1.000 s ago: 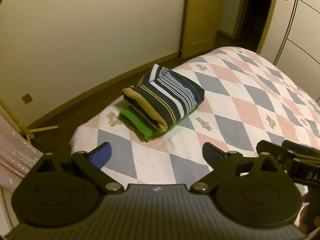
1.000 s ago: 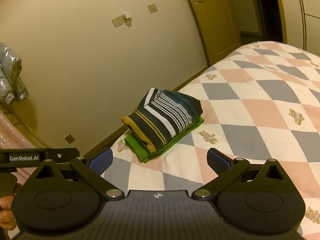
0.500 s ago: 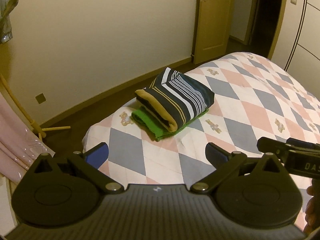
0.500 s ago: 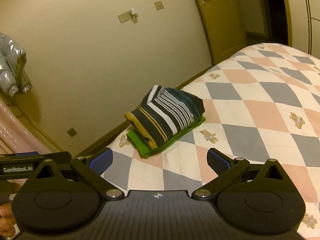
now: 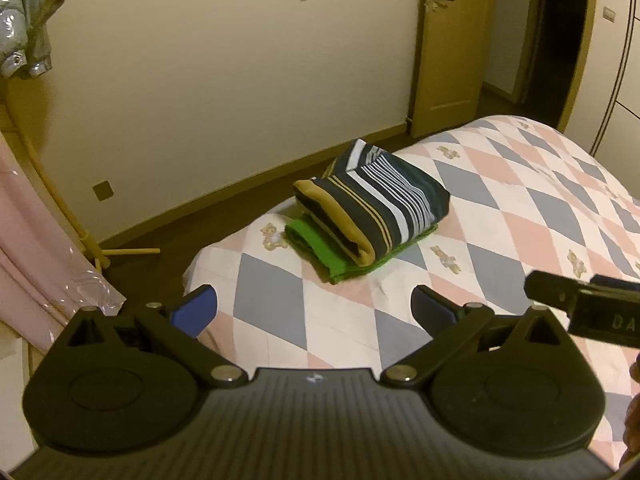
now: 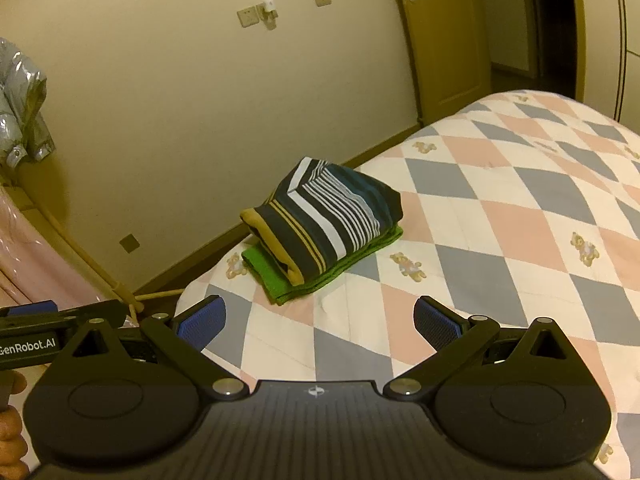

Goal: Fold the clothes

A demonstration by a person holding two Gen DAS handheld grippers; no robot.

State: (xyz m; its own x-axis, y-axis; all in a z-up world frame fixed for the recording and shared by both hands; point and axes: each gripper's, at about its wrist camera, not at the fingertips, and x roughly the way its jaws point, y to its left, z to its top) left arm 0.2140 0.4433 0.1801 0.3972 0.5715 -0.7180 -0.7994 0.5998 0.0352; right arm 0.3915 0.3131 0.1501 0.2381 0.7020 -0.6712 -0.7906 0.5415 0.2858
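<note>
A folded navy striped garment (image 5: 376,204) with a mustard edge lies on top of a folded green garment (image 5: 320,248) near the corner of the bed (image 5: 500,208). The pile also shows in the right wrist view: the striped garment (image 6: 332,216) on the green garment (image 6: 268,272). My left gripper (image 5: 314,310) is open and empty, held above the bed short of the pile. My right gripper (image 6: 320,320) is open and empty, also back from the pile. The bed (image 6: 500,220) has a pink, grey and white diamond quilt.
A cream wall (image 5: 200,80) and dark floor lie beyond the bed corner. A wooden door (image 5: 448,48) stands at the back right. Pink plastic-covered clothes on a wooden rack (image 5: 36,240) hang at the left. A silver jacket (image 6: 20,104) hangs at upper left.
Both grippers have drawn back and up from the pile, so it looks smaller and farther. Both stay open and empty. The pile has not moved.
</note>
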